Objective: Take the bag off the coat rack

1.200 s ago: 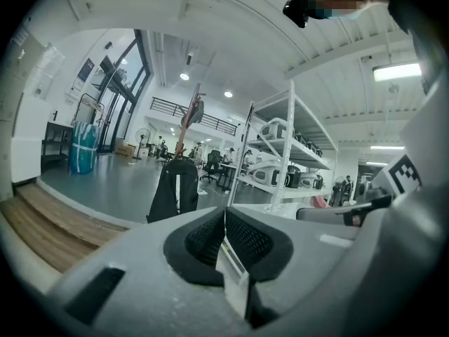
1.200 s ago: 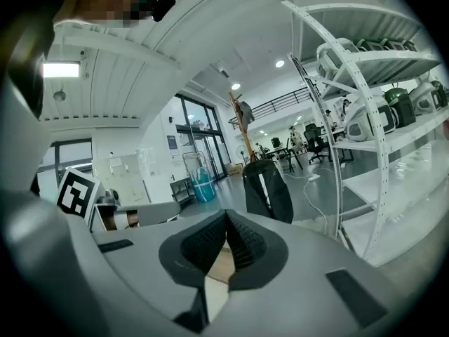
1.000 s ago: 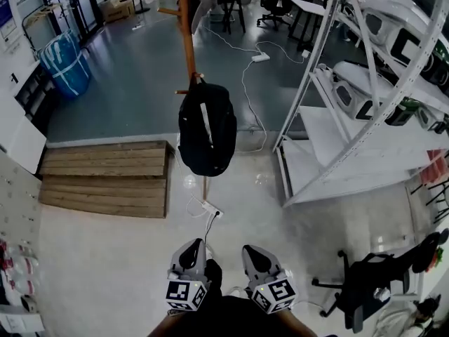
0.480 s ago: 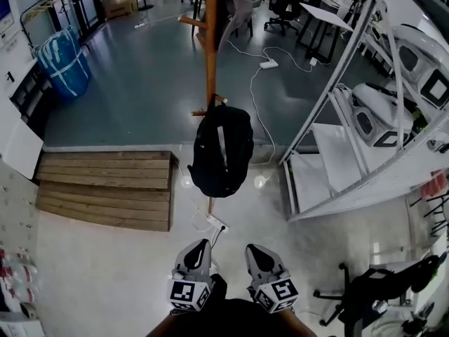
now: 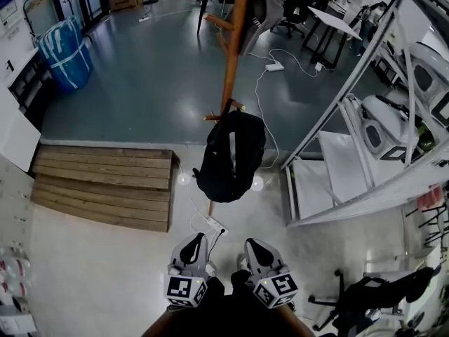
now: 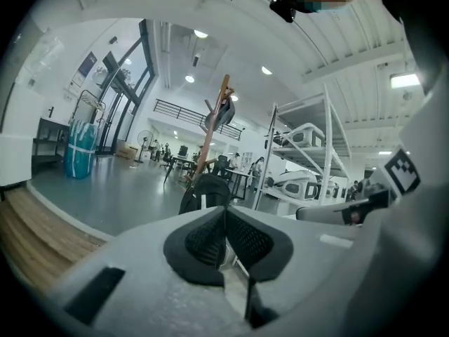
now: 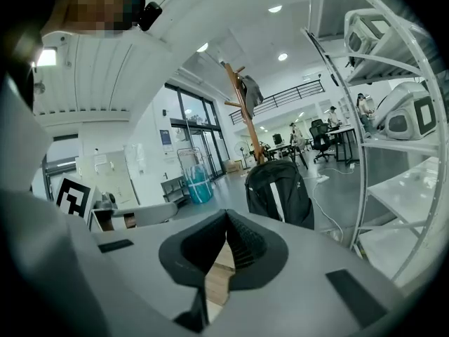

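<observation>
A black backpack (image 5: pixel 231 156) with a white stripe hangs from a low peg of the wooden coat rack (image 5: pixel 235 42), a short way ahead of me. It also shows in the left gripper view as the backpack (image 6: pixel 205 192) and in the right gripper view as the backpack (image 7: pixel 278 191). A grey garment (image 5: pixel 266 5) hangs high on the rack. My left gripper (image 5: pixel 194 243) and right gripper (image 5: pixel 253 246) are held close to my body, side by side, both shut with nothing between the jaws, well short of the bag.
A wooden step platform (image 5: pixel 105 185) lies to the left. A white metal shelving unit (image 5: pixel 365 125) with white machines stands to the right. A power strip (image 5: pixel 210 225) and cables lie on the floor by the rack's foot. A black office chair (image 5: pixel 372 302) sits at the lower right.
The view has shifted: the coat rack and backpack now sit a little further right and lower in the head view. Both grippers stay shut in the same place.
</observation>
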Demonstrator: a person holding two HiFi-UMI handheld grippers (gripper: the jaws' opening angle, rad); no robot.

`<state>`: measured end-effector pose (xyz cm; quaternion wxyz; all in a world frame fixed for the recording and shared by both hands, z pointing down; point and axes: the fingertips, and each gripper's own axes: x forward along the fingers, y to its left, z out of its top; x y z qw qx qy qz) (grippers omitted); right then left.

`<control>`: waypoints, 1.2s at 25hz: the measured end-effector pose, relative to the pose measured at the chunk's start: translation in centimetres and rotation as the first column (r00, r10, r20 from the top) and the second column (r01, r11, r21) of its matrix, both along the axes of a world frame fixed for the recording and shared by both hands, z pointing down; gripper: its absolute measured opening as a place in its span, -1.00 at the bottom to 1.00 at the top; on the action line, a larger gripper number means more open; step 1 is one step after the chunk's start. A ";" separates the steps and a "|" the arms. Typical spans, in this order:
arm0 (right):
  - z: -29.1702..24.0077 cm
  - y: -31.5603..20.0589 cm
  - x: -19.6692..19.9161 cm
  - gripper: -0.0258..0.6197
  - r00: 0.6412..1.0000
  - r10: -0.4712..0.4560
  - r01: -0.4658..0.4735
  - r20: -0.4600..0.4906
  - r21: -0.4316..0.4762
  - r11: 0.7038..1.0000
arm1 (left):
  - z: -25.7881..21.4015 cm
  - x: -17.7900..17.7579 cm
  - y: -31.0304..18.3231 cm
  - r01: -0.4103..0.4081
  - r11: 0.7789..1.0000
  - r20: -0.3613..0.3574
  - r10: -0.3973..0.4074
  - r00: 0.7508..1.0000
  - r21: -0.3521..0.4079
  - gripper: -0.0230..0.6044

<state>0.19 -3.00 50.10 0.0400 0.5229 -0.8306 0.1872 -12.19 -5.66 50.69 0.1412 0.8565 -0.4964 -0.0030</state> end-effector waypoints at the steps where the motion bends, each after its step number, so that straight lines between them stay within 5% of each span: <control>1: 0.1 -0.4 -0.1 -0.88 1.000 -0.005 0.005 0.000 0.000 1.000 | 0.1 -0.2 -0.3 0.008 1.000 -0.001 -0.008 1.000 -0.006 -0.87; 30: 0.6 -22.5 9.6 -0.88 0.978 -0.208 0.207 -0.002 0.042 0.977 | 0.8 5.0 -17.6 0.283 0.959 0.034 -0.282 0.959 -0.019 -0.87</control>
